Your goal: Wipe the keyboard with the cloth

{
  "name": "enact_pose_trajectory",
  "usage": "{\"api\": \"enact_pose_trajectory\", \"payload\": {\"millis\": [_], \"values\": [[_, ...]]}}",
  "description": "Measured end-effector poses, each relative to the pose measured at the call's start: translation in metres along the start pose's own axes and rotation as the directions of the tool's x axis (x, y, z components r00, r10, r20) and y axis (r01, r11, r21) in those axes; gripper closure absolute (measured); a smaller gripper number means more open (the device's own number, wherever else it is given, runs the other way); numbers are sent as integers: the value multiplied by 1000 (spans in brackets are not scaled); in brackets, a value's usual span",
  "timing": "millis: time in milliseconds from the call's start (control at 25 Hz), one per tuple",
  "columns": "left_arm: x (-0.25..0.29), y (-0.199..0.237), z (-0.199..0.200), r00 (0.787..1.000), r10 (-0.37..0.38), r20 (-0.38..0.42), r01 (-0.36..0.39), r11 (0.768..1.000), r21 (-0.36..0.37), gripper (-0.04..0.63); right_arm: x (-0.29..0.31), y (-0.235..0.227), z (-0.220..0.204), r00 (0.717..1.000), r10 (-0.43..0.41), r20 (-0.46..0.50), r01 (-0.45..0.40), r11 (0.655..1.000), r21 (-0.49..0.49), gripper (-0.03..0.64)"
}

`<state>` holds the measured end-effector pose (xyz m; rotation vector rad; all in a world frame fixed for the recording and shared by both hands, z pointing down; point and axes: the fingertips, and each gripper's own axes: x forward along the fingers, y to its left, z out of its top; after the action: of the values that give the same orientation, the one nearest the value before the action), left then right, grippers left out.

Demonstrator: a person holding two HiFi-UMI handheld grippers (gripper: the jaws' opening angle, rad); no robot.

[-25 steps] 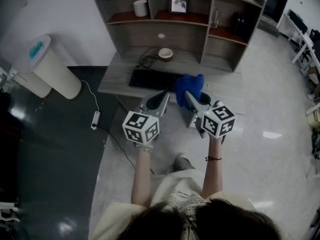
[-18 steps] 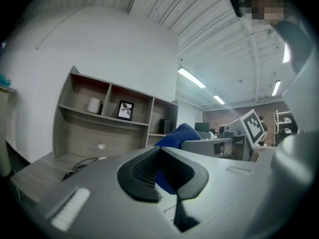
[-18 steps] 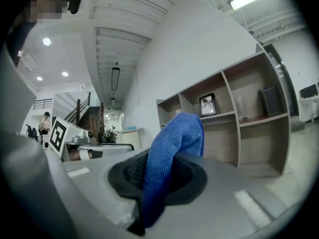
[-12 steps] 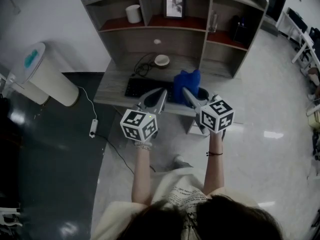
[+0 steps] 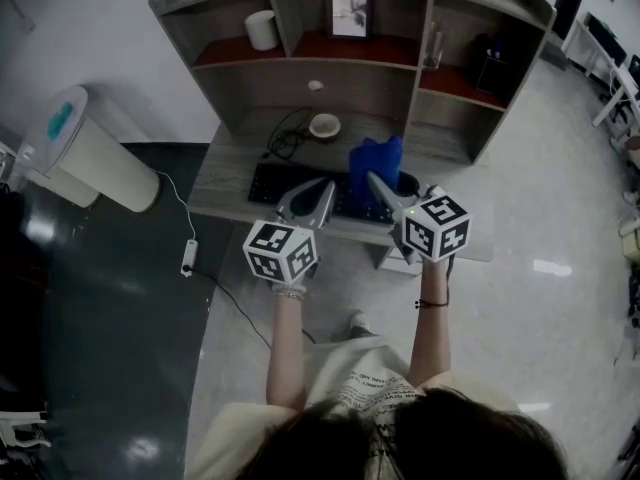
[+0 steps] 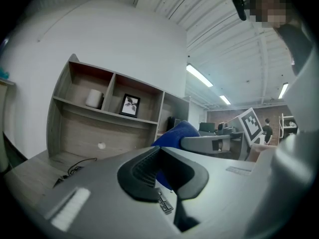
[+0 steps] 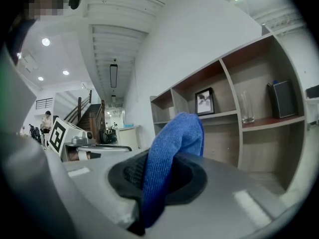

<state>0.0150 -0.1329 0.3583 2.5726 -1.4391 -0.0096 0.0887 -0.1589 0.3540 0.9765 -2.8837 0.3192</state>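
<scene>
Head view: a grey wooden bench [image 5: 225, 163] carries a flat black keyboard [image 5: 270, 180] along its front part. The right hand-held gripper [image 5: 374, 182] is clamped on a blue microfibre cloth [image 5: 378, 158], which stands upright over the keyboard's right end. No contact with the keys is visible, so wiping is judged not yet begun. The cloth is judged to be pinched low so that a free fold can be laid on the keys. The left hand-held gripper [image 5: 322, 188] hovers over the keyboard's middle, judged placed to steady it. A small white round bowl [image 5: 324, 125] sits behind the keyboard; its contents cannot be made out. In the shelf unit above the keyboard, the left compartment holds a white cylindrical cup [image 5: 262, 30]. The middle one holds a framed picture [image 5: 350, 13], and the right one a clear glass [image 5: 432, 43] beside a dark box. A white lidded bin [image 5: 95, 153] stands on the floor to the keyboard's left, contents hidden. Left gripper view: the jaws meet at their tips with nothing held, and keys show beneath. Right gripper view: the jaws are closed on the cloth, whose fold rises above them.
</scene>
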Motion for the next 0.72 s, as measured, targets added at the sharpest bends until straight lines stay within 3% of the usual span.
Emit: {"api": "enact_pose_trajectory", "payload": {"millis": [400,720], "values": [[30,7,-10,999,-22,-34,21,1000,-12,592,12,-26,-4,1000,-10,-17,10,1000,15,558],[57,12,-25,992,-95,-84,92,995,-37,592,12,-56,-18,995,-93,-39,95,993,65,557]]}}
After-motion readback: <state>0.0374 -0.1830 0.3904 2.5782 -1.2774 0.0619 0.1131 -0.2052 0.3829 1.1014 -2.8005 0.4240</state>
